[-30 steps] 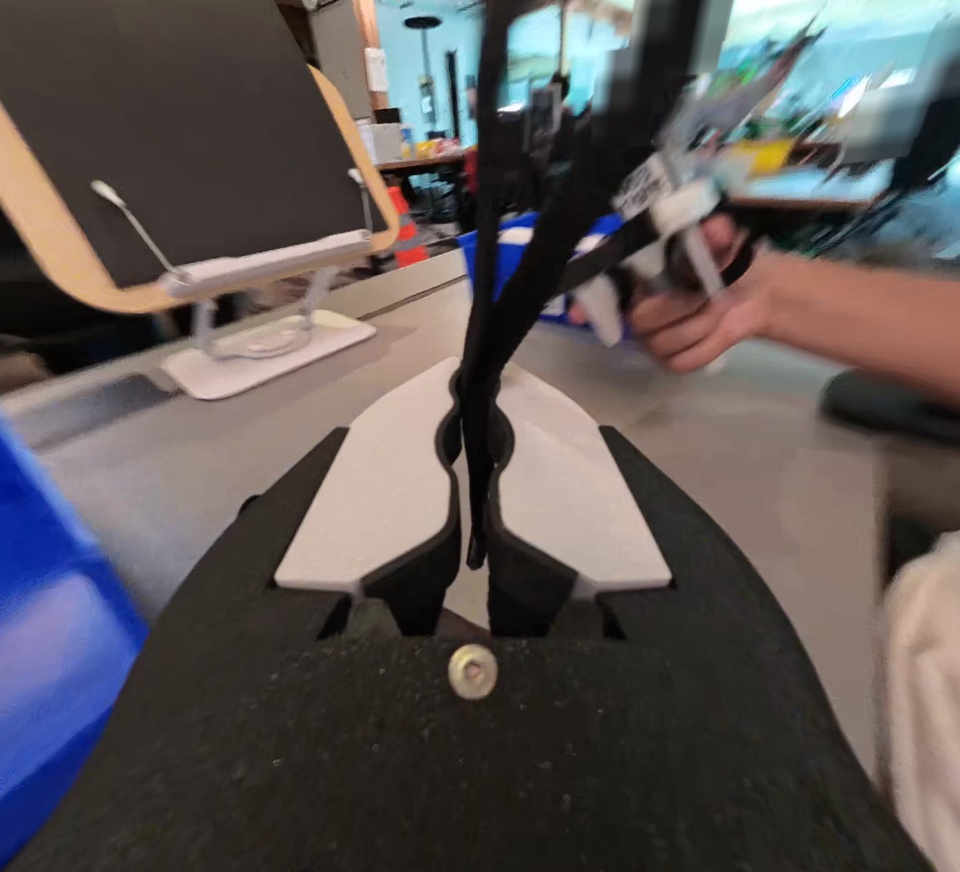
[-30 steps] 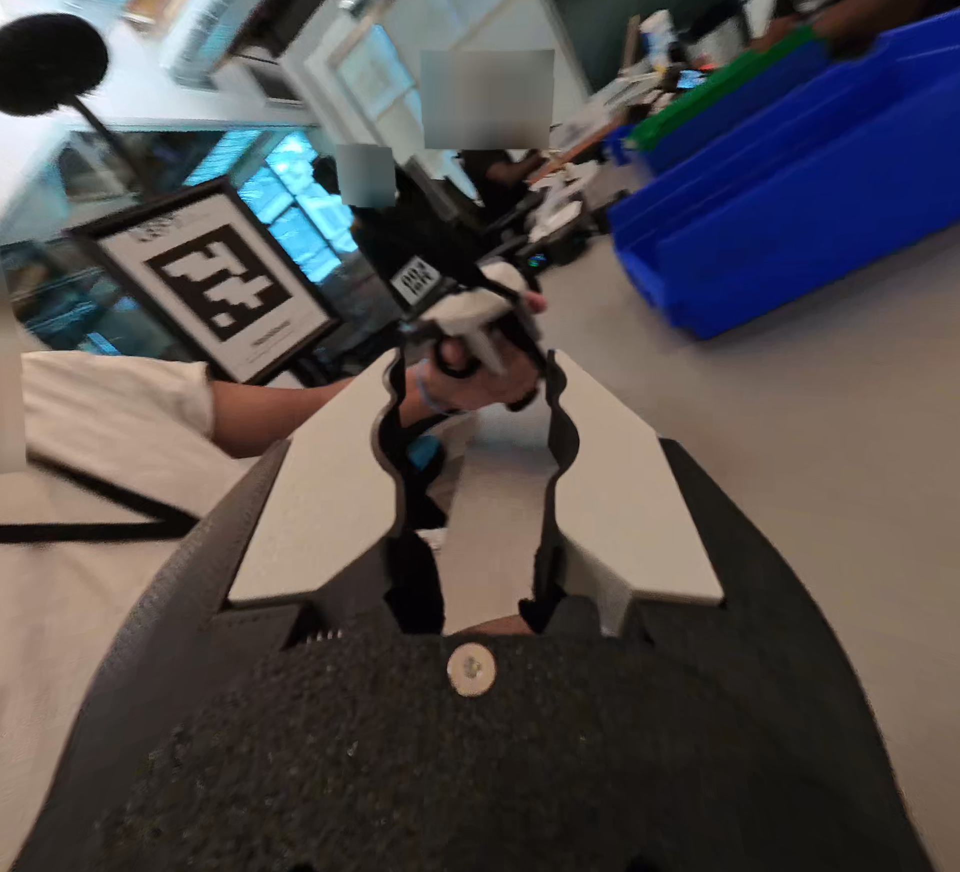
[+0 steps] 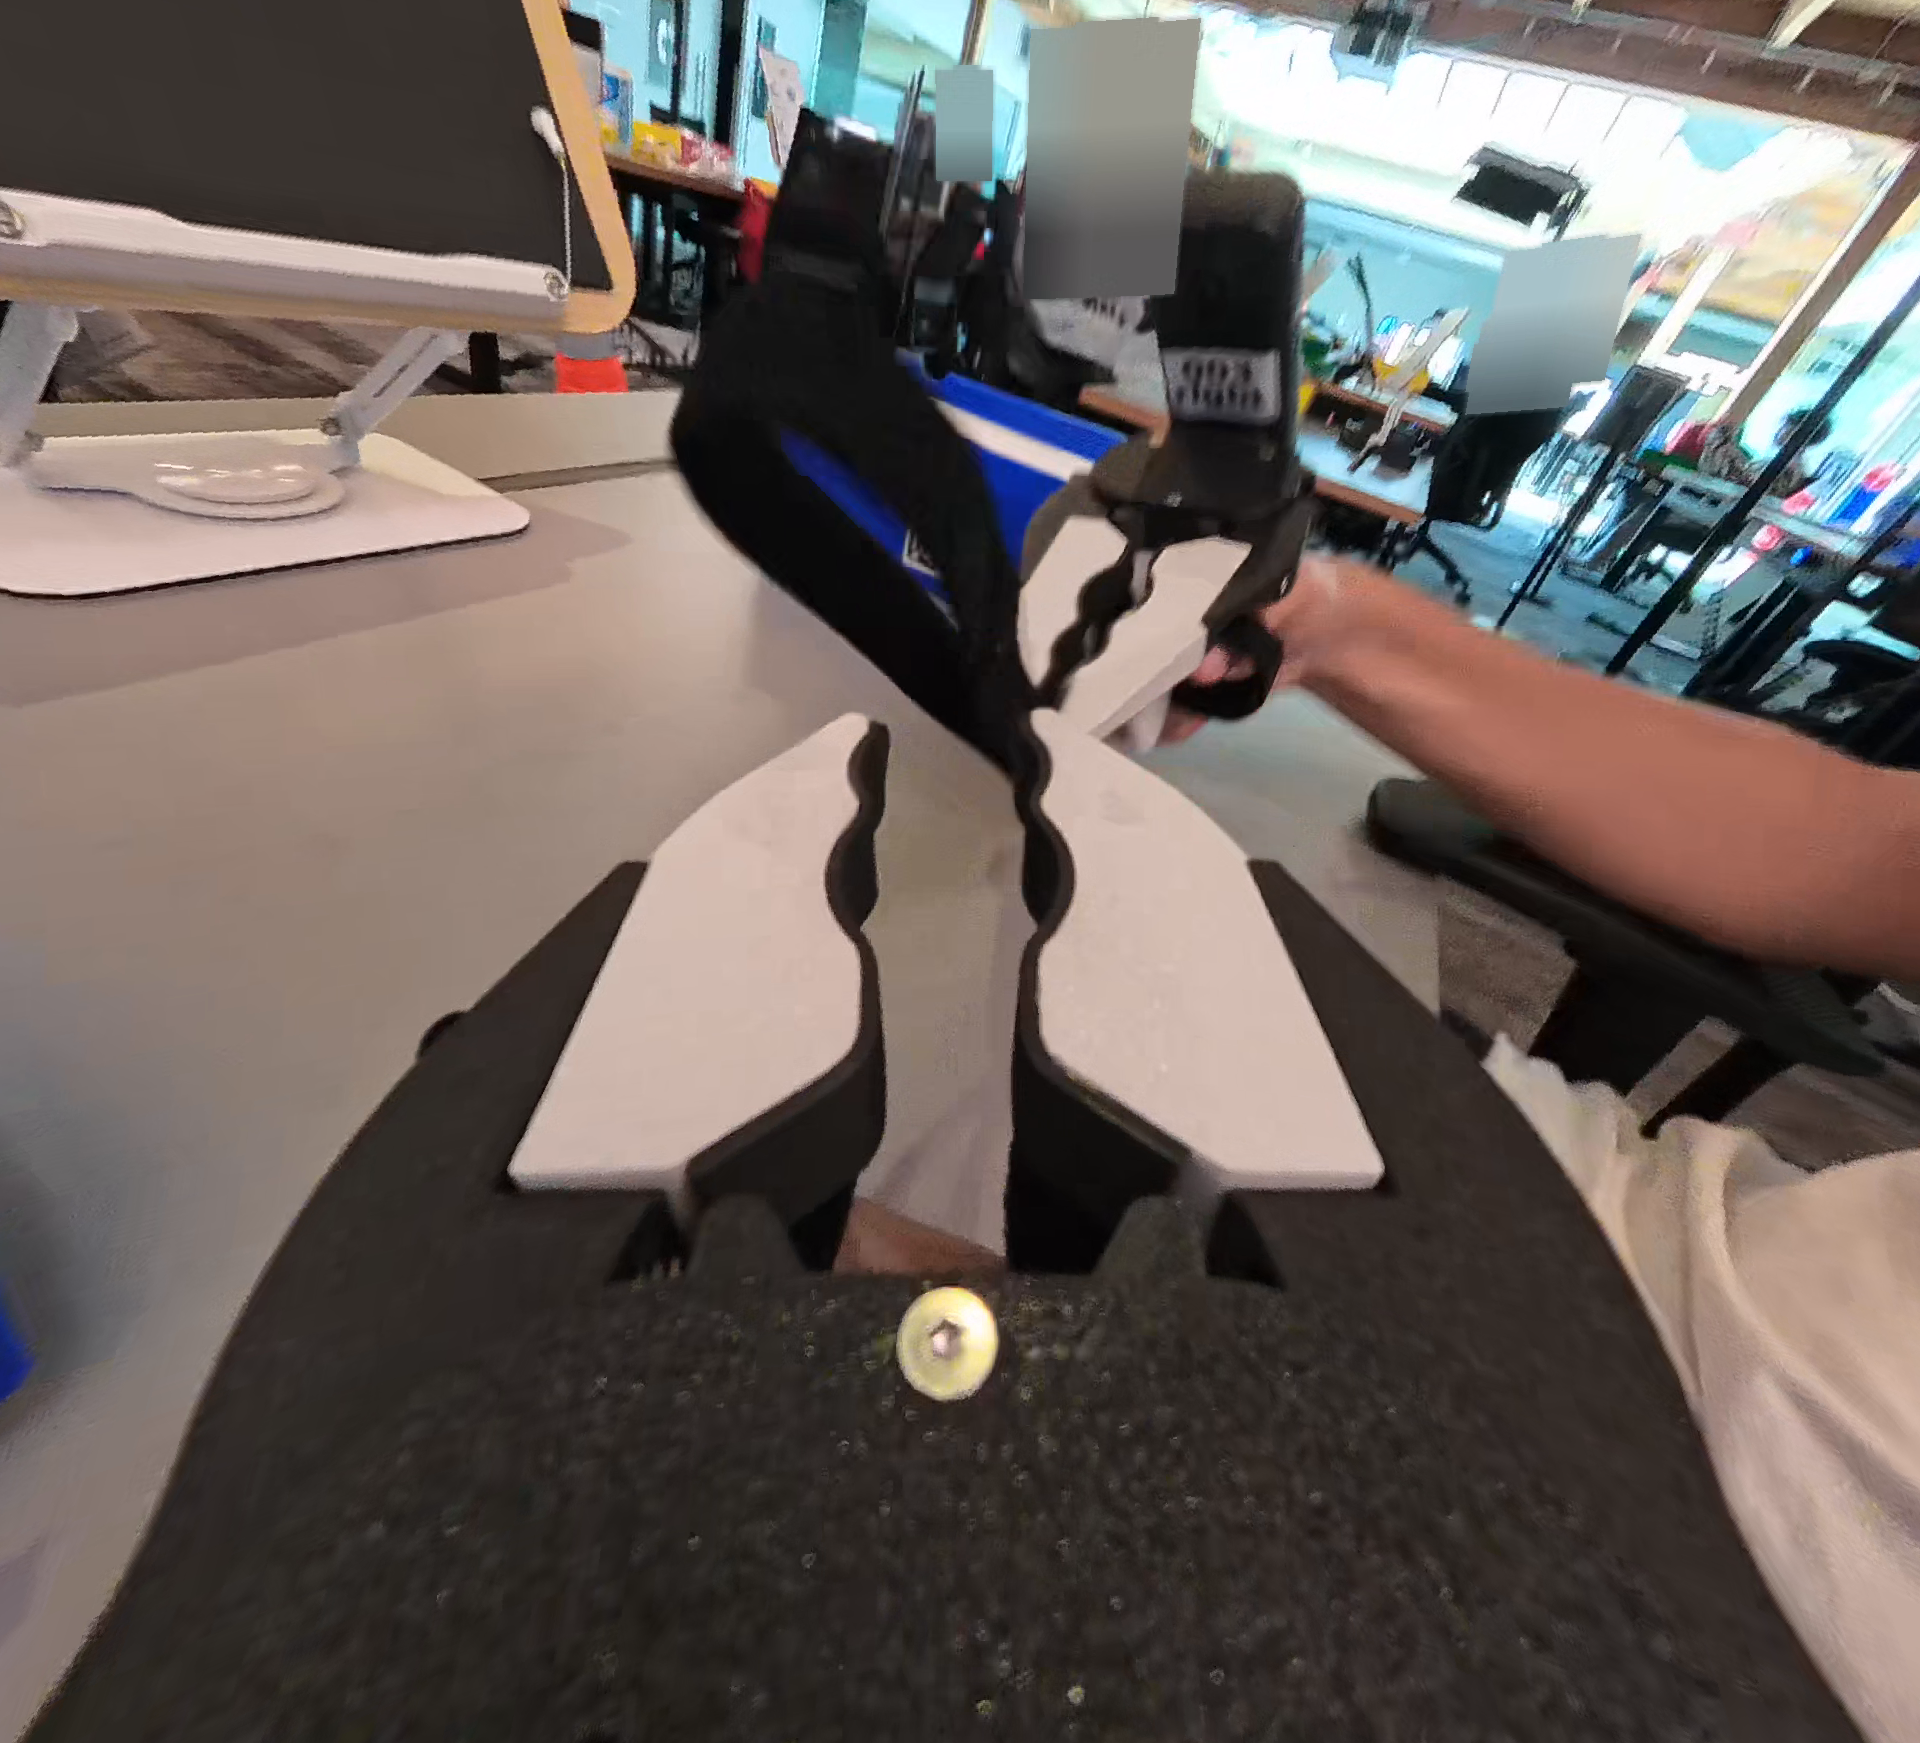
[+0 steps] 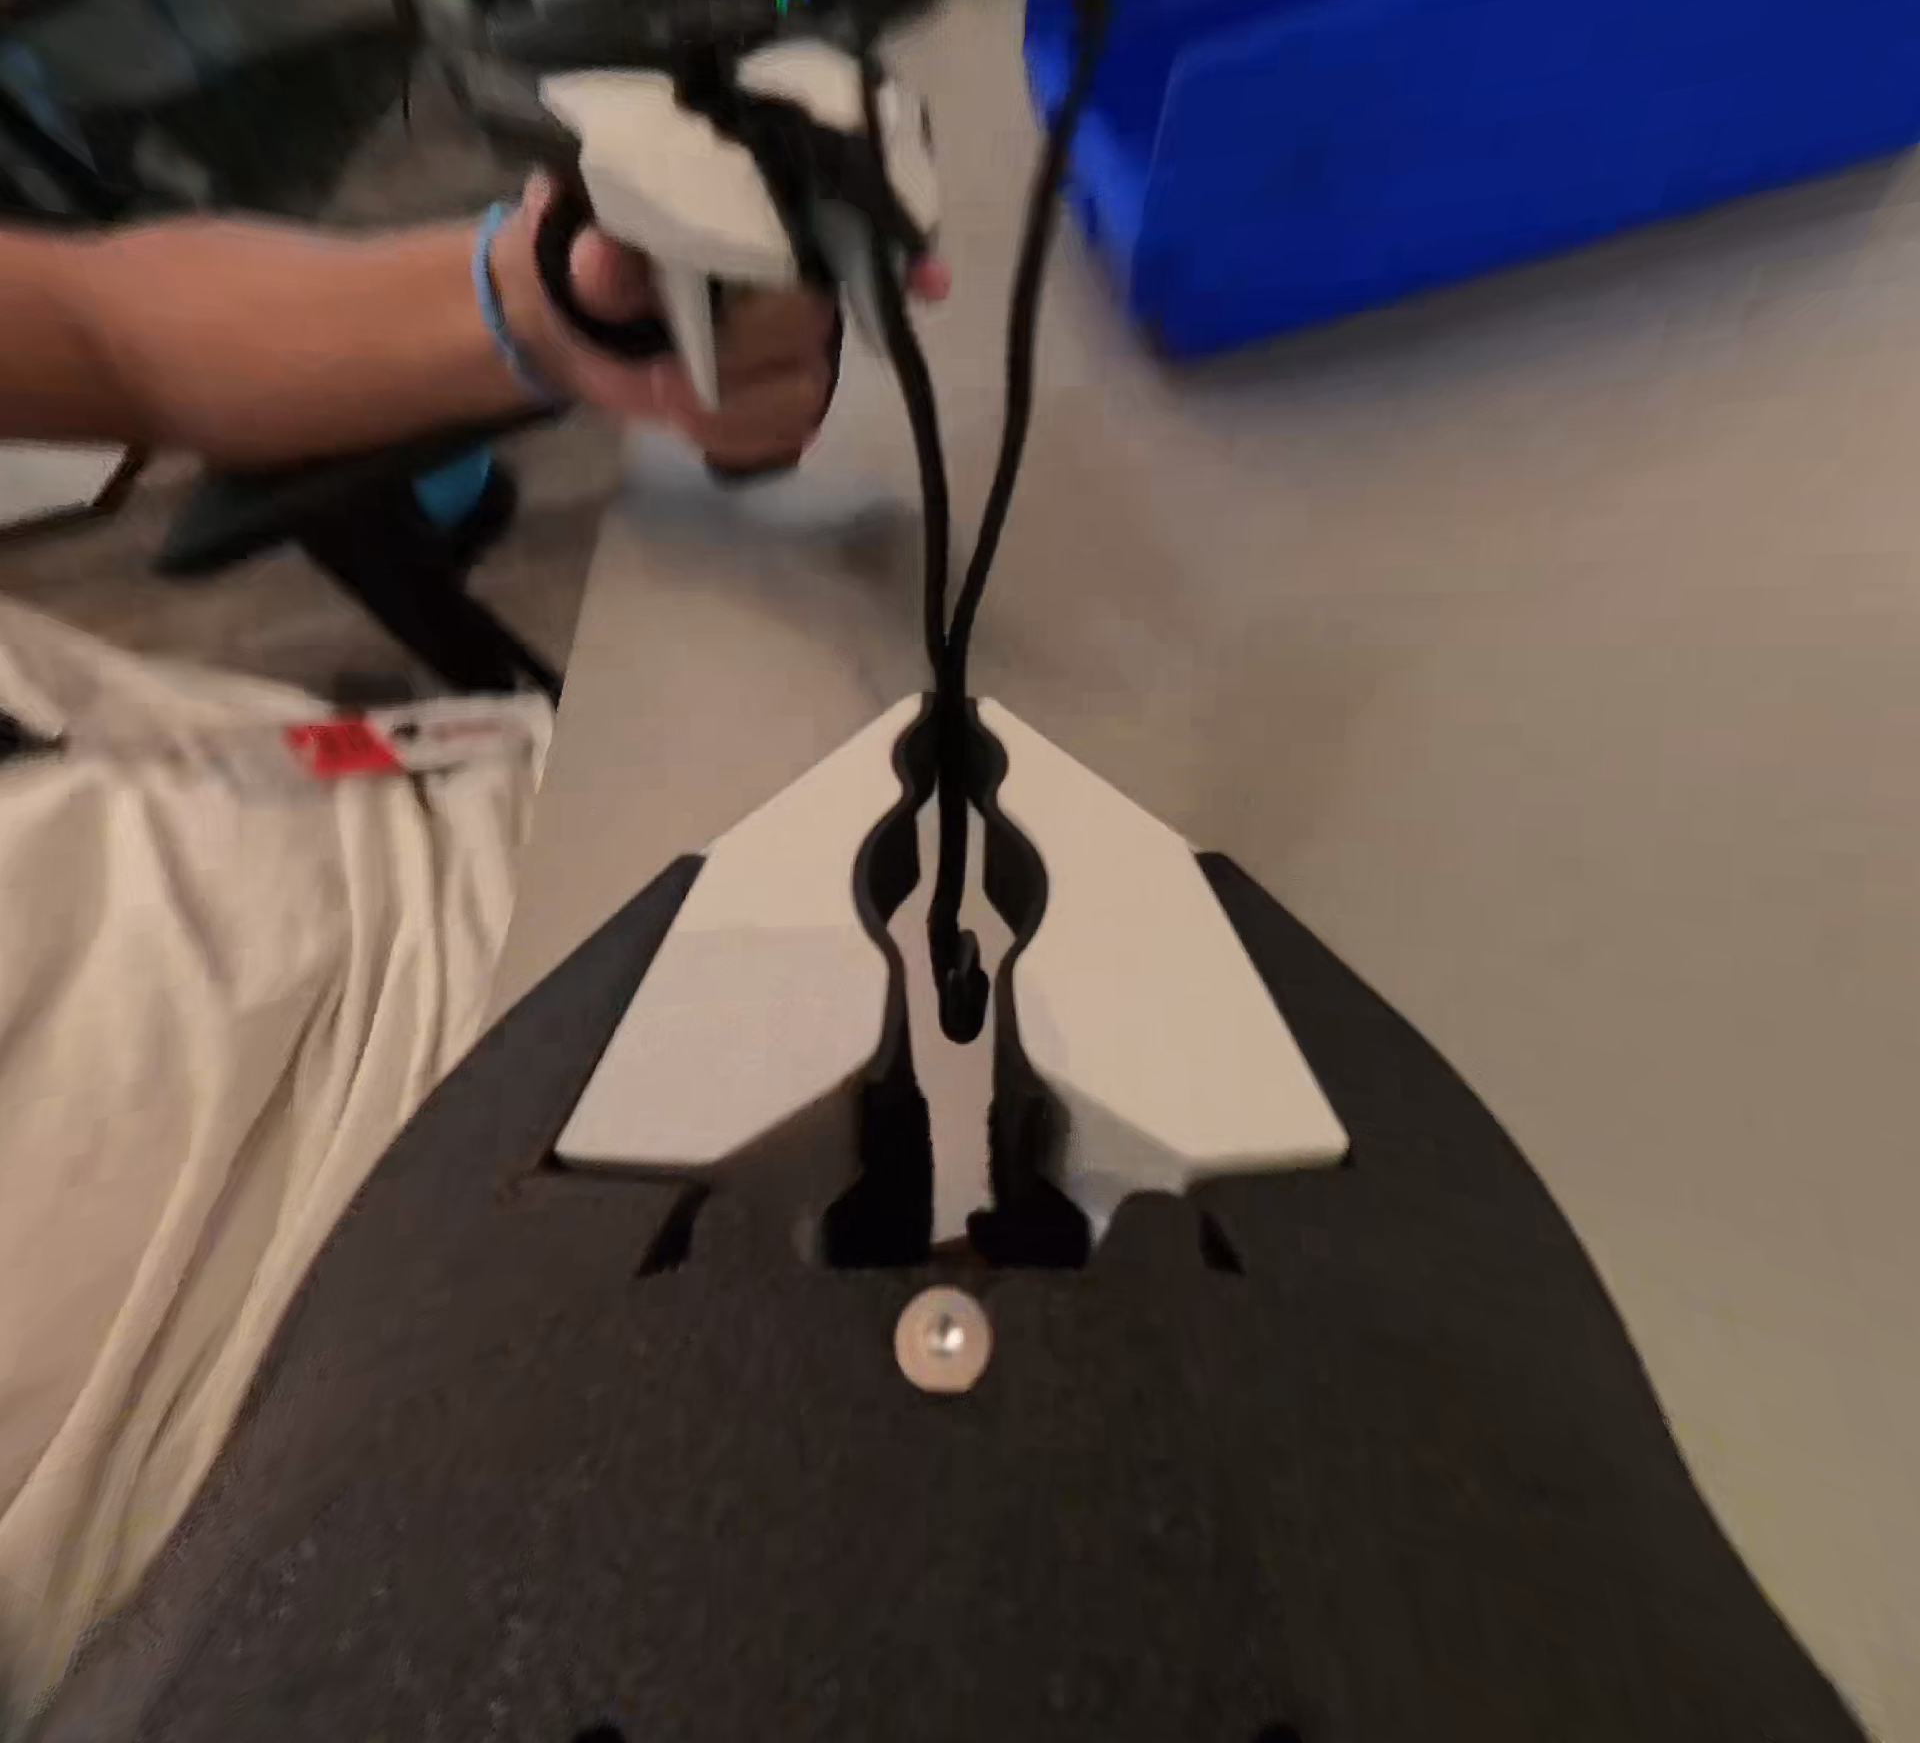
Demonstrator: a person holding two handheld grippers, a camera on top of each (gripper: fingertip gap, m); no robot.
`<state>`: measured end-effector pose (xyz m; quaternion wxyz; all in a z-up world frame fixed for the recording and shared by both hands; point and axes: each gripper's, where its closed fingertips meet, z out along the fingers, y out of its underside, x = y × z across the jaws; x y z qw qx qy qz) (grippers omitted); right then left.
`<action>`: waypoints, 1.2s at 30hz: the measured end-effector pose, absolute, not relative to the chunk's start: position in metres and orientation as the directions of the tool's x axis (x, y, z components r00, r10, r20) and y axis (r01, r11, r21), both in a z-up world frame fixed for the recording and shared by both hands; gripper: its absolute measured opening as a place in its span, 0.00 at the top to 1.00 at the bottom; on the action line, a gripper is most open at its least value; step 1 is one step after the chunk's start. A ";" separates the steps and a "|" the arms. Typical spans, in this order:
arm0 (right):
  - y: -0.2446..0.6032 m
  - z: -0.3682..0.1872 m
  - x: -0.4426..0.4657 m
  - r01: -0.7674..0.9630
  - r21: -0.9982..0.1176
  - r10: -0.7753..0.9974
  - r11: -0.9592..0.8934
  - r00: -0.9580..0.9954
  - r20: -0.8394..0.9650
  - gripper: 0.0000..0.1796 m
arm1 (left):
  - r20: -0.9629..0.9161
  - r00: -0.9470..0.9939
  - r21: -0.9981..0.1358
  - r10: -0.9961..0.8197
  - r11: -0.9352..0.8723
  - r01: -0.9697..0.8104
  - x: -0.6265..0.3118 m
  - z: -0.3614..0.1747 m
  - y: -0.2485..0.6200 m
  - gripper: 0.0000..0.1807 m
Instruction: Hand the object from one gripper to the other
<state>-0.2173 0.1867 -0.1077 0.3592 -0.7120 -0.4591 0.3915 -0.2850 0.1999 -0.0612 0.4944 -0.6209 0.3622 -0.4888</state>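
Observation:
The object is a black strap loop (image 3: 852, 488). In the right wrist view my right gripper (image 4: 948, 706) is shut on the strap (image 4: 948, 675), whose end lies between the fingers while the loop rises ahead. My left gripper (image 3: 951, 737) is open and empty, its jaws apart above the grey table (image 3: 312, 758). The strap passes just in front of its right fingertip. The right gripper (image 3: 1049, 694) shows just beyond it, held by a hand. The left gripper (image 4: 800, 166) shows blurred in the right wrist view, beside the strap.
A tilted black board on a white stand (image 3: 260, 498) sits at the far left of the table. A blue bin (image 4: 1507, 83) stands on the table beyond the grippers. A black chair (image 3: 1662, 966) is at the right edge. Left tips to right tips: about 9 cm.
The left gripper was shut on the strap and is now open. The right gripper was open and is now shut on the strap. The two grippers have come close together.

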 end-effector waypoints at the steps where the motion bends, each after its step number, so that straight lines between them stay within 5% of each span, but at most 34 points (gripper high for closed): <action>1: 0.178 -0.111 -0.206 0.431 -0.837 0.936 -0.338 0.249 -0.249 0.98 | 0.249 0.249 -0.966 -0.936 -0.257 -0.001 -0.283 -0.067 0.198 0.85; 7: 0.137 -0.096 -0.173 0.571 -0.762 0.951 -0.305 0.148 -0.270 0.98 | 0.265 0.171 -0.939 -0.949 -0.295 -0.178 -0.263 -0.097 0.180 0.67; 15: 0.106 -0.099 -0.181 0.650 -0.718 0.955 -0.251 0.042 -0.295 0.98 | 0.401 -0.004 -0.905 -0.916 -0.395 -0.156 -0.258 -0.085 0.151 0.55; 28: 0.108 -0.094 -0.183 0.615 -0.748 0.956 -0.248 0.030 -0.293 0.98 | 0.346 -0.168 -0.900 -0.923 -0.276 -0.336 -0.252 -0.106 0.105 0.60; 36: 0.103 -0.102 -0.184 0.660 -0.716 0.959 -0.227 0.025 -0.282 0.98 | 0.388 -0.123 -0.897 -0.913 -0.343 -0.278 -0.253 -0.098 0.120 0.59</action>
